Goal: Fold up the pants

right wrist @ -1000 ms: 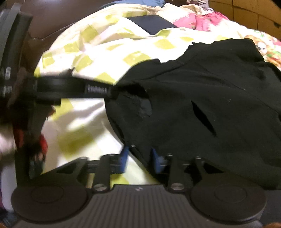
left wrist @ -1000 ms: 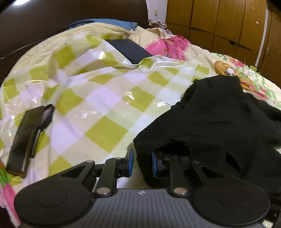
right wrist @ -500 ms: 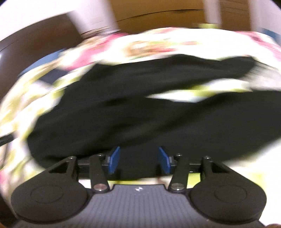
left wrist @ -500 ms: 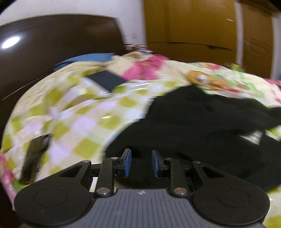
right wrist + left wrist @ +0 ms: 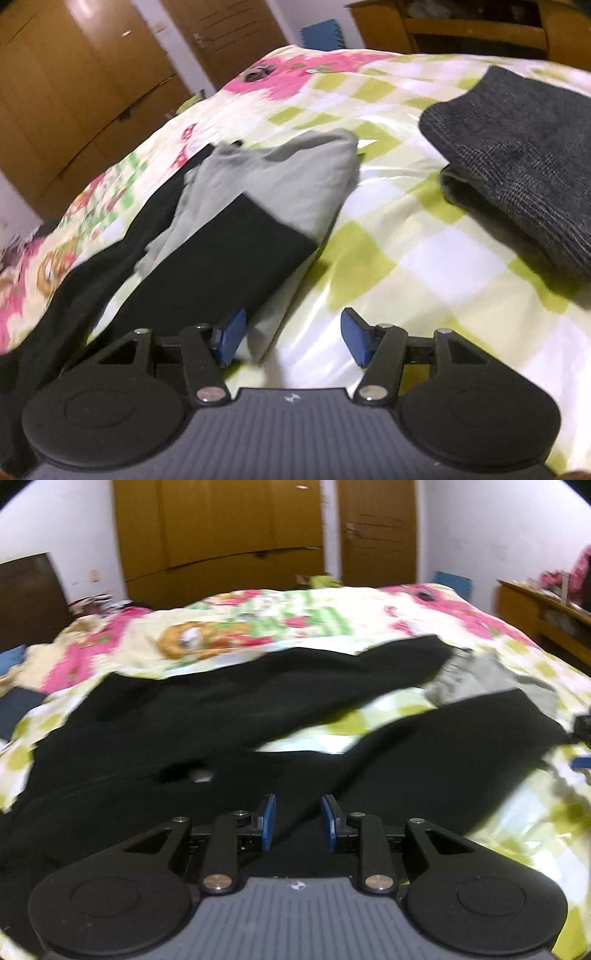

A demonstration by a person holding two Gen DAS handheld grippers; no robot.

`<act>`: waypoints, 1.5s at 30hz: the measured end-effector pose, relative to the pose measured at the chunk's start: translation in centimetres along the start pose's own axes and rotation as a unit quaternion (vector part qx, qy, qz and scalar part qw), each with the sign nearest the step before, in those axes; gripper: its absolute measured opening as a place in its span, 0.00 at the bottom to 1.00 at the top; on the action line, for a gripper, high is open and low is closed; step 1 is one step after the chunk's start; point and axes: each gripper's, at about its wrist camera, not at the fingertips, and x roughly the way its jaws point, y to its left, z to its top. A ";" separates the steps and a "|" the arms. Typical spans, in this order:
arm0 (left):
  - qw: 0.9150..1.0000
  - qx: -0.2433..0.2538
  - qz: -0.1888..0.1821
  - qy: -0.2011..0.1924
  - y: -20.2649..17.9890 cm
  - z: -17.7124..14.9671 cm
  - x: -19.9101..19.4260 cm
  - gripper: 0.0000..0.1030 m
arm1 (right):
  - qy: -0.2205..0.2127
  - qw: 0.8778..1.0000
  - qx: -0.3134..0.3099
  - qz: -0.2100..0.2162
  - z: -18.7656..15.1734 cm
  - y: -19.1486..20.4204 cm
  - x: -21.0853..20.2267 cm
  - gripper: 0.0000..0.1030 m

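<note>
On the bed (image 5: 491,624), black pants (image 5: 155,731) are lying spread over a green-and-white checked sheet (image 5: 388,251), the waist end toward the left of the left wrist view and the two legs fanning out to the right, with a wedge of sheet showing between them. The left gripper (image 5: 297,821) is hovering low over the pants where the legs meet, its blue pads (image 5: 269,821) standing apart with only black cloth seen between and beyond them; nothing is being pinched. The right gripper (image 5: 291,338) is sitting at the leg ends, its tongs spread wide and gripping nothing. Its left pad (image 5: 231,338) is lying just beside the hem of the near leg (image 5: 221,266), whether touching cannot be told, while the right pad is hanging over bare sheet. A grey garment (image 5: 288,181) is lying under and beyond that leg end, with the far leg (image 5: 110,258) running along its left side. A folded dark knit garment (image 5: 524,147) is resting on the sheet well apart to the right. A floral quilt (image 5: 240,627) is covering the far part of the bed, and wooden wardrobes (image 5: 221,535) are standing behind it against the wall. Both views are showing some blur.
</note>
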 end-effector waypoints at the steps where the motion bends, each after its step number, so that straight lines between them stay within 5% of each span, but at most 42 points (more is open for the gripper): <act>1: 1.000 0.004 -0.005 0.001 -0.7 0.1 0.2 0.40 | 0.000 1.000 0.004 0.005 0.3 -0.1 0.3 0.57; 6: 0.999 0.025 -0.019 0.006 -3.5 0.6 0.7 0.41 | 0.002 0.999 0.045 0.027 1.4 -1.8 2.6 0.59; 8: 0.999 0.029 -0.025 0.010 -4.1 0.7 0.8 0.42 | -0.012 0.998 0.054 0.035 1.6 -2.2 2.8 0.44; 9: 0.999 0.033 -0.025 0.011 -4.4 0.8 0.9 0.42 | -0.014 0.998 0.055 0.041 1.8 -2.4 2.9 0.25; 10: 0.999 0.036 -0.025 0.013 -4.6 0.9 1.2 0.42 | -0.014 0.997 0.058 0.045 1.8 -2.5 2.8 0.17; 20: 0.998 0.053 -0.030 0.016 -6.0 1.4 1.5 0.45 | -0.007 0.987 0.113 0.113 2.3 -4.5 2.1 0.05; 28: 0.997 0.059 -0.040 -0.005 -6.1 1.6 0.4 0.49 | -0.065 0.986 0.101 0.115 3.2 -6.7 -5.0 0.05; 33: 0.997 0.054 -0.045 0.015 -5.0 0.7 1.4 0.51 | -0.022 0.998 0.052 -0.009 2.8 -6.9 -3.8 0.13; 37: 0.998 0.058 -0.023 0.001 -1.6 0.6 1.0 0.52 | -0.079 0.993 -0.010 -0.085 2.5 -4.8 -5.6 0.15; 39: 0.998 0.056 -0.006 -0.006 1.2 1.0 1.1 0.53 | -0.096 0.992 -0.057 -0.066 2.7 -2.3 -6.3 0.16; 42: 0.998 0.053 0.028 -0.016 6.2 1.8 1.6 0.56 | -0.071 0.985 -0.154 0.012 2.5 4.0 -5.0 0.39; 45: 0.996 0.051 0.061 -0.030 11.4 3.0 2.5 0.61 | -0.028 0.960 -0.256 0.105 1.1 12.3 -1.5 0.42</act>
